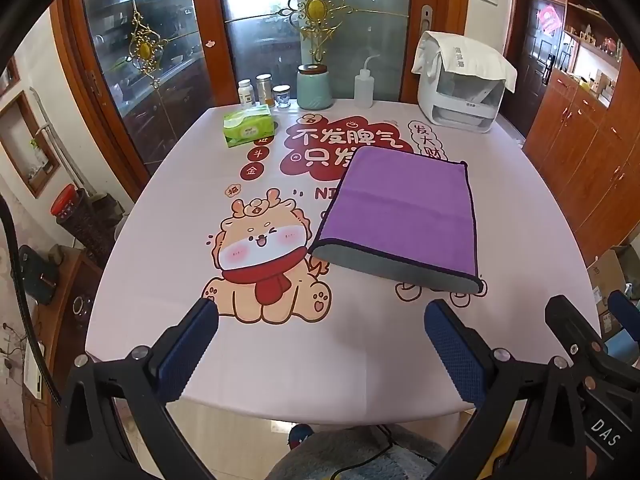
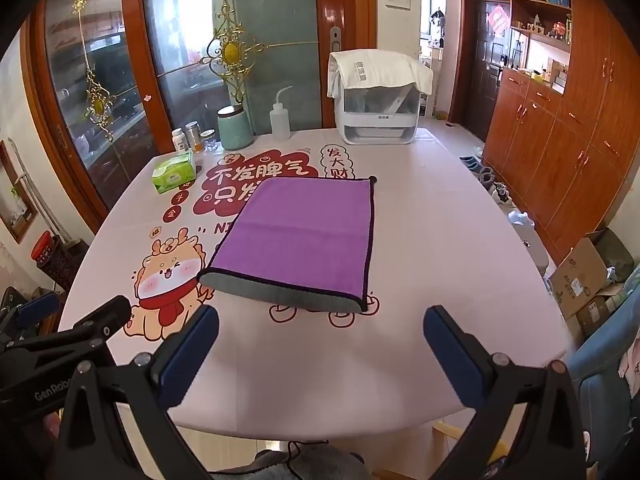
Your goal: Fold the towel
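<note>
Both sets of blue-padded fingers sit closest to the lenses, spread wide with nothing between them. I hold my left gripper (image 1: 320, 320) above the near edge of the table (image 1: 160, 280), well apart from the work. I hold my right gripper (image 2: 320, 324) likewise, above the same near edge, empty.

Task item: the purple towel (image 1: 404, 216) lies flat on the table, beyond both grippers and touching neither. It is folded over: the purple face is up, a dark trim runs along its edges, and a grey underside shows as a band along the near edge. In the right wrist view the towel (image 2: 304, 236) sits centred ahead of my fingers; in the left wrist view it lies ahead and to the right.

Other items: a green tissue pack (image 1: 249, 125) lies at the far left of the table. Small jars (image 1: 264, 90), a teal canister (image 1: 314, 86) and a squeeze bottle (image 1: 363, 86) stand along the far edge. A white appliance (image 1: 460, 92) with a white cloth draped on it stands at the far right corner.
</note>
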`<state>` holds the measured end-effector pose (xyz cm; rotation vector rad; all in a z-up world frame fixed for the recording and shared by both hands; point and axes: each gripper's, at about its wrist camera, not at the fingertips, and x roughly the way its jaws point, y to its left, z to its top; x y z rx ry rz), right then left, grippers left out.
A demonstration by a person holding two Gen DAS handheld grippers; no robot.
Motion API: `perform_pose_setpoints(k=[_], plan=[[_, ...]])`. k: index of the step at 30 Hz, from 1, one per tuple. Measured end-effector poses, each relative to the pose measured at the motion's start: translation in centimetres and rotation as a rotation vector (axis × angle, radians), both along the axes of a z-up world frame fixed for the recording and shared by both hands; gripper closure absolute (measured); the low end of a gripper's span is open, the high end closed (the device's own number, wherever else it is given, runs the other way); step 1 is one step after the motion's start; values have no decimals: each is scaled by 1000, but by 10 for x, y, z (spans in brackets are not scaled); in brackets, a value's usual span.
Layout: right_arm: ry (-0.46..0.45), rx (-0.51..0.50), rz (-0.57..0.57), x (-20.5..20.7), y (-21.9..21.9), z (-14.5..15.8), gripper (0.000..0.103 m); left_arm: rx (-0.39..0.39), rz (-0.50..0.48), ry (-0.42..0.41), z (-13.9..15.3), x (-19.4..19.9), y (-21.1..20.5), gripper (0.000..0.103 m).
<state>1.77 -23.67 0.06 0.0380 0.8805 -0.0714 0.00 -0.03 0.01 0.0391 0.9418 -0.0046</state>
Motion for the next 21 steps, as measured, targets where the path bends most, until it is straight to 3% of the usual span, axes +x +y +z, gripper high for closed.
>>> perform_pose_setpoints(k=[21], plan=[[2,13,7,1,0,-3,0,-11,2,5,0,0,0,1]])
